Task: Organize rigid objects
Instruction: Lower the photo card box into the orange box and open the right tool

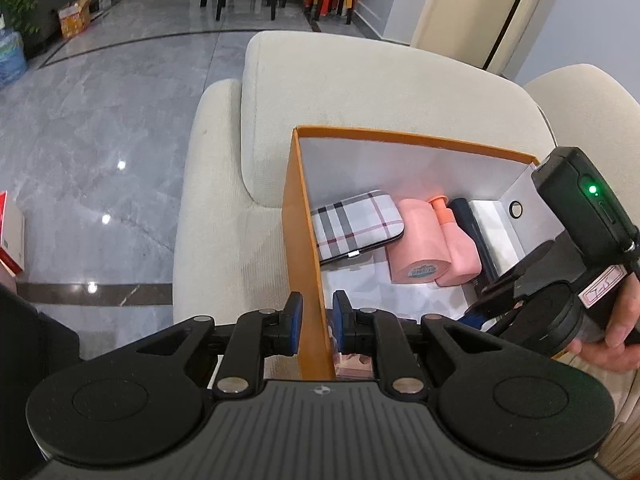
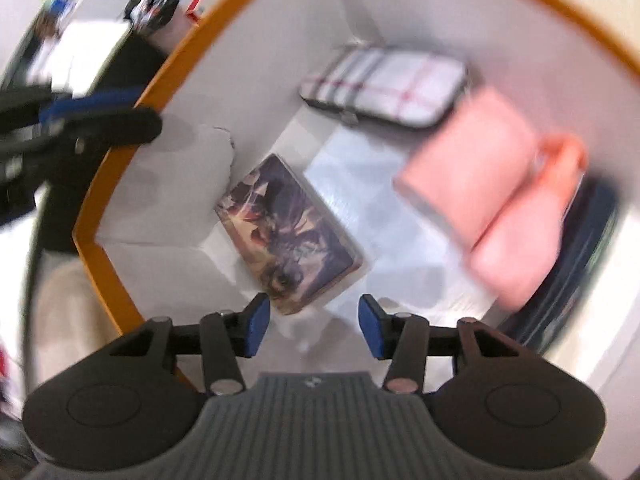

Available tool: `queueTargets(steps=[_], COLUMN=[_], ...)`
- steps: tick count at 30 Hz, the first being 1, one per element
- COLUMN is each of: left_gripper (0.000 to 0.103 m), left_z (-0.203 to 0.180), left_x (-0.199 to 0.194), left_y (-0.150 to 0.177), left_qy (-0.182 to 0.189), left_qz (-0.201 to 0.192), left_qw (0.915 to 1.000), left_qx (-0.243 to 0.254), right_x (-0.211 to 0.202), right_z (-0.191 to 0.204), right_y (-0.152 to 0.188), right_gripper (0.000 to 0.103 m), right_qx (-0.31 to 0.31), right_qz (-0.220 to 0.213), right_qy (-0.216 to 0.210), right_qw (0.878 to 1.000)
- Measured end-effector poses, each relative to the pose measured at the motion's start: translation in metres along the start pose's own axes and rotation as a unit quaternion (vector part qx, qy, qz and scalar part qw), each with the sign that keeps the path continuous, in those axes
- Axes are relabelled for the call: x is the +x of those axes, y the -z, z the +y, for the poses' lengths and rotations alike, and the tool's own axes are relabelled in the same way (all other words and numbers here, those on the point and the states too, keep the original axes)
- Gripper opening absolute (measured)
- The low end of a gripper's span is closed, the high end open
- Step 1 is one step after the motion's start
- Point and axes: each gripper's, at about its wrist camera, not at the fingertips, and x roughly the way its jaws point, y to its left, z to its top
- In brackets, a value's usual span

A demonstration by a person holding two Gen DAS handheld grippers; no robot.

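Inside the orange box (image 2: 100, 256), blurred picture tin (image 2: 288, 236) lying free below the parted right hand-held gripper (image 2: 314, 322), left hand-held gripper (image 1: 316, 322) pinching the box wall, pink bottle (image 1: 458, 240) half hidden.

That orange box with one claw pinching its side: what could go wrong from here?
1. The left claw grips only the thin box wall, so a tug might bend it or tip the box on the soft sofa.
2. The right claw hangs open just over the picture card box; dropping lower, it might knock it.

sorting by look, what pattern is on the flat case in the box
Plaid: white with grey and red stripes on the flat case, clearest in the left wrist view.
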Motion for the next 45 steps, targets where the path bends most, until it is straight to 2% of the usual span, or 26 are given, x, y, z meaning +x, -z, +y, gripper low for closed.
queueTargets(steps=[2, 5, 8, 13, 22, 24, 27, 32, 36, 39, 41, 44, 45], left_gripper=[0.017, 0.019, 0.019, 0.019, 0.02, 0.02, 0.02, 0.02, 0.02, 0.02, 0.02, 0.018, 0.018], left_z=[-0.002, -0.005, -0.005, -0.003, -0.005, -0.005, -0.005, -0.004, -0.005, -0.005, -0.004, -0.004, -0.003], left_x=[0.001, 0.001, 0.001, 0.001, 0.002, 0.002, 0.002, 0.002, 0.001, 0.001, 0.001, 0.001, 0.001], left_y=[0.0, 0.001, 0.001, 0.0, -0.001, -0.001, -0.002, -0.002, -0.002, -0.002, -0.001, -0.002, -0.002], left_qy=[0.003, 0.006, 0.004, 0.004, -0.003, -0.003, -0.004, -0.004, -0.005, -0.004, -0.003, -0.008, -0.006], left_qz=[0.005, 0.008, 0.009, 0.01, 0.011, 0.012, 0.014, 0.015, 0.013, 0.013, 0.012, 0.009, 0.009], left_qw=[1.0, 0.9999, 0.9999, 0.9999, 0.9999, 0.9999, 0.9998, 0.9998, 0.9998, 0.9998, 0.9998, 0.9999, 0.9999], left_qx=[0.0, 0.006, 0.005, 0.003, 0.012, 0.011, 0.012, 0.013, 0.014, 0.014, 0.013, 0.012, 0.01], right_x=[0.004, 0.013, 0.018, 0.011, -0.003, -0.004, 0.003, 0.01, 0.006, 0.004, 0.005, 0.011, 0.014], right_z=[0.001, 0.008, 0.018, 0.012, -0.021, -0.016, -0.003, 0.006, 0.004, 0.011, 0.022, 0.034, 0.032], right_y=[0.001, -0.002, -0.007, -0.014, -0.015, -0.012, -0.008, -0.011, -0.02, -0.019, -0.015, -0.009, -0.005], right_gripper=[0.049, 0.048, 0.039, 0.037, 0.028, 0.029, 0.039, 0.043, 0.044, 0.046, 0.052, 0.052, 0.047], right_qx=[0.014, 0.018, 0.031, 0.056, 0.171, 0.163, 0.142, 0.139, 0.141, 0.13, 0.111, 0.105, 0.114], right_qz=[-0.005, -0.013, -0.013, -0.048, -0.095, -0.087, -0.05, -0.041, -0.068, -0.063, -0.054, -0.027, -0.022], right_qy=[-0.005, 0.01, 0.02, 0.026, 0.0, 0.001, 0.002, 0.022, 0.033, 0.039, 0.043, 0.034, 0.025], right_qw=[1.0, 1.0, 0.999, 0.997, 0.981, 0.983, 0.989, 0.989, 0.987, 0.989, 0.991, 0.994, 0.993])
